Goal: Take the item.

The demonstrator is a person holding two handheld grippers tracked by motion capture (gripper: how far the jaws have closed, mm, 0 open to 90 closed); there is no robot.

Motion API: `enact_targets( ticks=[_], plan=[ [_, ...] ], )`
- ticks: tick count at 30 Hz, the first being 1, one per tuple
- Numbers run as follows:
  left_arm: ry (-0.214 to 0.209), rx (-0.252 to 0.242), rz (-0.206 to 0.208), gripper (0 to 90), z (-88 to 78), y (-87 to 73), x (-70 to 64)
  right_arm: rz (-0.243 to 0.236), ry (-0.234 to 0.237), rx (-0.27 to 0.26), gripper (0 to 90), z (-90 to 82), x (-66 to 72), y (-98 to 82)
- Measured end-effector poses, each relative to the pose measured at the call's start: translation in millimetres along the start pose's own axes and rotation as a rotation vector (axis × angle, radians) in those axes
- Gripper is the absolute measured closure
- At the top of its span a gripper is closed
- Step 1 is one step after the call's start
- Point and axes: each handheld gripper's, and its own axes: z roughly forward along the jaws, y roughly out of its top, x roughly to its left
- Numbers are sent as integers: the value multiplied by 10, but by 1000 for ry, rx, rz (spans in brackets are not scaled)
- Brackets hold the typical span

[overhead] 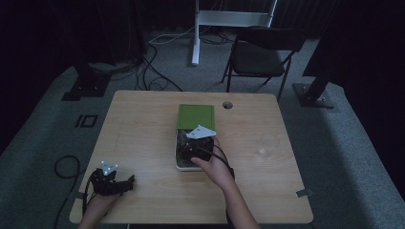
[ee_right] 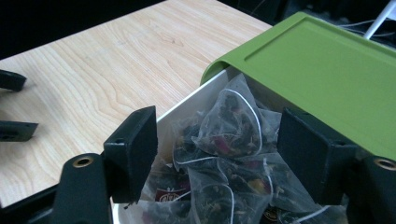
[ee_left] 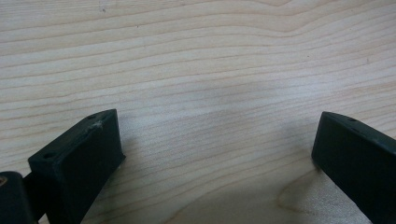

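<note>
A white box (overhead: 184,167) of pyramid tea bags (ee_right: 233,122) sits mid-table, its green lid (overhead: 196,116) slid back so the near half stands uncovered. My right gripper (overhead: 187,150) hovers over that uncovered part. In the right gripper view it (ee_right: 217,130) is open, one jaw at each side of the top tea bag, touching nothing that I can make out; the lid (ee_right: 322,70) lies just beyond. My left gripper (overhead: 129,182) rests near the table's front left corner. In the left gripper view it (ee_left: 217,123) is open wide over bare wood.
A clear glass (overhead: 268,144) stands right of the box. A cable hole (overhead: 227,105) is in the table (overhead: 143,129) behind the lid. A dark folding chair (overhead: 262,55) and floor cables lie beyond the far edge.
</note>
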Motion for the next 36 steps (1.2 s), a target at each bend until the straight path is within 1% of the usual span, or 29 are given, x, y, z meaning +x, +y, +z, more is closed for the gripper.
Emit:
enact_targets(
  ticks=[4, 8, 14, 15, 18, 20, 22, 23, 25, 26, 30, 32, 36],
  plan=[
    [0, 2, 2, 22, -1, 0, 1, 3, -17, 20, 324, 73, 15, -17],
    [0, 2, 2, 22, -1, 0, 1, 19, -38, 28, 363, 126, 7, -26],
    [0, 1, 1, 22, -1, 0, 1, 37, -59, 44, 471, 208, 9, -33],
    [0, 1, 1, 22, -1, 0, 1, 34, -58, 44, 483, 221, 15, -31],
    [0, 2, 1, 22, -3, -1, 1, 13, -66, 54, 573, 244, 26, -38],
    [0, 1, 1, 22, -2, -1, 1, 5, -67, 54, 637, 239, 18, -47],
    [-1, 2, 2, 22, -2, -1, 1, -5, -54, 56, 678, 221, 10, -53],
    [-1, 2, 2, 22, -3, -1, 1, -9, -56, 53, 689, 207, 8, -52],
    [-1, 2, 2, 22, -3, -1, 1, -9, -53, 49, 689, 192, 5, -49],
    [0, 3, 3, 22, -3, -1, 2, -9, -49, 36, 707, 158, 0, -41],
    [-1, 1, 1, 22, -2, -1, 1, -1, -32, 7, 713, 95, -4, -19],
    [-1, 0, 0, 22, -2, -1, 0, 4, -18, -2, 714, 58, -5, -9],
    [0, 1, 1, 22, -2, -1, 1, 5, -10, -12, 715, -3, -16, 5]
  ],
)
